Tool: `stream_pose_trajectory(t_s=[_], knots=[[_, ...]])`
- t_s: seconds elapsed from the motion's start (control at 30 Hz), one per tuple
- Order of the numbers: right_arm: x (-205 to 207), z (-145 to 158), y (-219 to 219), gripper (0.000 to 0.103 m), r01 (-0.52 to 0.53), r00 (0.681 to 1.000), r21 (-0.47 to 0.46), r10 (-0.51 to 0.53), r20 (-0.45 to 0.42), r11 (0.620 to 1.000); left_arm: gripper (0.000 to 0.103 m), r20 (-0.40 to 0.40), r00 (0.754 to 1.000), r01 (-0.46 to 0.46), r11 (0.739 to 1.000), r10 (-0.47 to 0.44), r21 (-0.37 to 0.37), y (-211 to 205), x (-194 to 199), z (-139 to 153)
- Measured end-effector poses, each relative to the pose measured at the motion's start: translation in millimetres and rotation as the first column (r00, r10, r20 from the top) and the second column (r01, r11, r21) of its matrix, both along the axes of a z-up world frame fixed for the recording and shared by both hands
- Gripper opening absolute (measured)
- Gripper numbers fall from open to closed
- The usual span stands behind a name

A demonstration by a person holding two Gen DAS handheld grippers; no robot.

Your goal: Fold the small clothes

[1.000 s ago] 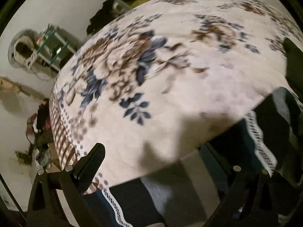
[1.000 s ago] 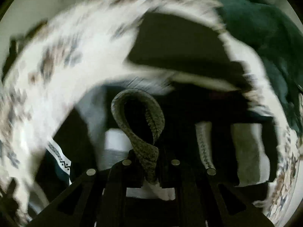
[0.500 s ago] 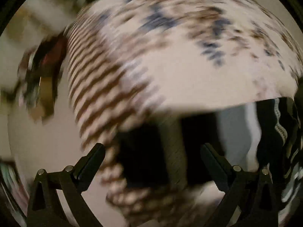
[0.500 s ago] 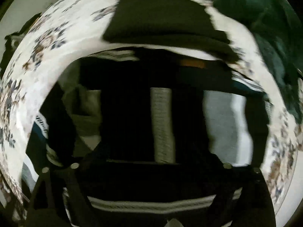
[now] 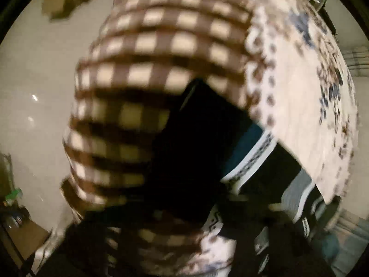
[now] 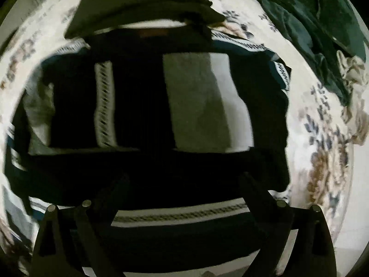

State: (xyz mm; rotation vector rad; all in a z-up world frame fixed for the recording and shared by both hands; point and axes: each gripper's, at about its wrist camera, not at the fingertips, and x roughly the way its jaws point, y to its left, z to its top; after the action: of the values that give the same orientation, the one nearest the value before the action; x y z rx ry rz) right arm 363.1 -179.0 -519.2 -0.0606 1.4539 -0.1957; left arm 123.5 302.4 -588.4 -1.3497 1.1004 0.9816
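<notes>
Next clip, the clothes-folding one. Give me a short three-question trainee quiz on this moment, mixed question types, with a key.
1. True or false: in the right wrist view, the right gripper is open above the dark striped garment.
2. Multiple choice: what lies at the top right of the right wrist view? A) a red towel B) a dark green garment C) a wicker basket
3. Fill in: in the left wrist view, the part of the blanket hanging over the edge has a brown ____ pattern.

Key: 1 true; 2 B; 3 checked.
</notes>
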Motion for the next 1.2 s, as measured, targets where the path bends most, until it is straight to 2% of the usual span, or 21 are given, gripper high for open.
stream_pose_trajectory(t_s=[0.1, 0.17, 0.27, 0.37, 0.4, 0.47, 0.53, 0.6, 0.67, 0.7, 0.77, 0.8, 0.83, 0.9, 0.97, 1.0, 1.07, 1.1, 1.13, 1.17, 1.2], knots=[[0.7, -3.7, -2.6, 0.097, -0.014, 1.0, -0.051, 0.015, 0.003, 0.999, 0.006, -0.033, 0.996, 0.091, 0.985, -0.087, 0.149, -2.5, 23.6, 37.7], [0.7, -3.8, -3.9, 0.097, -0.015, 1.0, -0.056, 0.015, 0.001, 0.998, 0.006, -0.068, 0.978, 0.209, 0.94, -0.198, 0.271, -11.0, 48.0, 72.4], [1.0, -0.5, -9.1, 0.097, -0.002, 1.0, -0.025, 0.003, 0.018, 1.0, 0.006, -0.095, 0.937, 0.345, 0.845, -0.336, 0.409, -28.0, 82.9, 117.8], [0.8, 5.7, -22.0, 0.097, 0.026, 0.999, 0.014, -0.026, 0.025, 1.0, 0.006, -0.109, 0.877, 0.453, 0.732, -0.467, 0.508, -43.9, 106.4, 151.3], [0.3, 7.8, -27.6, 0.097, 0.04, 0.999, 0.022, -0.04, 0.022, 0.999, 0.006, -0.115, 0.835, 0.506, 0.668, -0.538, 0.546, -65.0, 130.0, 168.2], [-1.9, 10.2, -54.0, 0.097, 0.092, 0.996, 0.046, -0.092, 0.013, 0.995, 0.006, -0.105, 0.759, 0.565, 0.57, -0.643, 0.596, -98.8, 167.0, 190.6], [-5.7, 11.1, -84.0, 0.097, 0.149, 0.989, 0.05, -0.149, 0.0, 0.988, 0.006, -0.08, 0.649, 0.624, 0.469, -0.757, 0.625, -155.1, 202.6, 210.0], [-11.5, 10.6, -117.8, 0.097, 0.213, 0.977, 0.063, -0.212, -0.017, 0.975, 0.006, -0.039, 0.542, 0.662, 0.397, -0.839, 0.636, -206.6, 232.6, 217.7], [-22.1, 7.9, -153.6, 0.097, 0.276, 0.961, 0.061, -0.274, -0.034, 0.959, 0.006, 0.03, 0.377, 0.724, 0.314, -0.926, 0.615, -289.2, 269.2, 214.2], [-27.9, 6.6, -168.7, 0.097, 0.301, 0.953, 0.062, -0.299, -0.039, 0.952, 0.006, 0.05, 0.323, 0.748, 0.287, -0.945, 0.599, -313.5, 284.2, 208.6], [-38.3, 3.1, -195.2, 0.097, 0.339, 0.941, 0.062, -0.336, -0.049, 0.939, 0.006, 0.089, 0.18, 0.799, 0.199, -0.98, 0.568, -388.8, 307.9, 192.9], [-43.5, 1.8, -207.8, 0.097, 0.355, 0.934, 0.056, -0.353, -0.053, 0.933, 0.006, 0.092, 0.139, 0.813, 0.167, -0.986, 0.557, -410.6, 314.0, 187.4], [-47.9, 1.2, -216.4, 0.097, 0.37, 0.928, 0.057, -0.367, -0.056, 0.927, 0.007, 0.094, 0.08, 0.836, 0.118, -0.992, 0.536, -441.7, 319.6, 177.8], [-55.8, -1.0, -235.1, 0.097, 0.398, 0.917, 0.082, -0.393, -0.068, 0.914, 0.01, 0.099, -0.005, 0.884, 0.042, -0.995, 0.465, -483.7, 329.1, 156.5], [-61.8, -2.6, -248.7, 0.097, 0.417, 0.909, 0.136, -0.409, -0.081, 0.899, 0.012, 0.115, -0.058, 0.915, -0.006, -0.992, 0.405, -500.5, 336.7, 141.6], [-62.8, -1.5, -252.0, 0.097, 0.424, 0.906, 0.165, -0.415, -0.084, 0.891, 0.024, 0.115, -0.091, 0.923, -0.04, -0.989, 0.383, -503.5, 336.7, 135.9], [-63.4, 2.3, -260.1, 0.097, 0.441, 0.897, 0.244, -0.434, -0.086, 0.864, 0.049, 0.138, -0.11, 0.925, -0.05, -0.984, 0.377, -498.7, 331.7, 141.4], [-61.4, 6.2, -265.4, 0.097, 0.45, 0.891, 0.282, -0.446, -0.081, 0.847, 0.076, 0.142, -0.111, 0.925, -0.05, -0.984, 0.376, -487.9, 330.6, 145.3], [-58.3, 11.1, -269.2, 0.097, 0.457, 0.886, 0.316, -0.458, -0.076, 0.831, 0.092, 0.129, -0.109, 0.922, -0.052, -0.986, 0.384, -470.6, 326.7, 152.0], [-53.8, 16.3, -271.6, 0.097, 0.459, 0.882, 0.349, -0.466, -0.07, 0.817, 0.092, 0.111, -0.096, 0.917, -0.044, -0.989, 0.395, -453.2, 322.5, 156.4], [-47.8, 22.1, -273.0, 0.097, 0.454, 0.881, 0.39, -0.47, -0.059, 0.801, 0.092, 0.085, -0.067, 0.913, -0.027, -0.994, 0.406, -433.5, 322.2, 161.7]])
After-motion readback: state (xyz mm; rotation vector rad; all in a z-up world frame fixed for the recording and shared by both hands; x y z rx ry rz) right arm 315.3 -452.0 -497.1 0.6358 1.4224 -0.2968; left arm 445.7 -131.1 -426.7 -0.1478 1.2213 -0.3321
